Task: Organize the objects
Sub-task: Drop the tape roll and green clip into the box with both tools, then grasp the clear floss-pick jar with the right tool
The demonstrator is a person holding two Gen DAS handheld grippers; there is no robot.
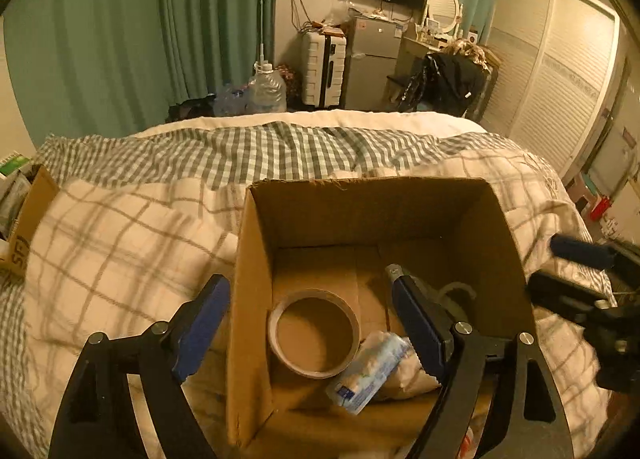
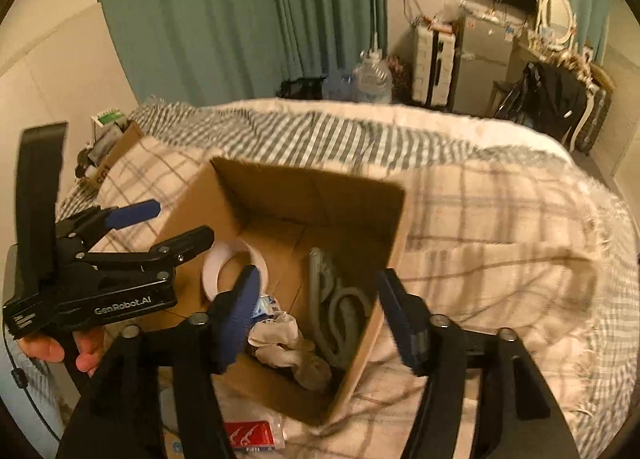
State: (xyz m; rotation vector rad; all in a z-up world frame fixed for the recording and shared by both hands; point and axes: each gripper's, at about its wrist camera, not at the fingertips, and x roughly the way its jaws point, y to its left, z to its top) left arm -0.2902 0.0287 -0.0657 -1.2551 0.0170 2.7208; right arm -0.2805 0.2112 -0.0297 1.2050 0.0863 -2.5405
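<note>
An open cardboard box (image 1: 360,203) (image 2: 392,243) stands on the bed. Inside lie a roll of tape (image 1: 314,333) (image 2: 234,263), a tissue pack (image 1: 370,373) (image 2: 266,305), a crumpled cloth (image 2: 284,339) and a coiled grey cable (image 2: 336,299). My left gripper (image 1: 308,323) is open and empty, its fingers straddling the box's left wall; it also shows in the right wrist view (image 2: 184,225). My right gripper (image 2: 320,311) is open and empty, its fingers straddling the box's right wall; it shows at the right edge of the left wrist view (image 1: 568,267).
A plaid blanket (image 1: 120,251) covers the bed. A second cardboard box (image 1: 28,215) (image 2: 112,155) with items sits at the bed's far left. A red packet (image 2: 250,435) lies by the near side of the box. A suitcase, fridge and water jug stand beyond the bed.
</note>
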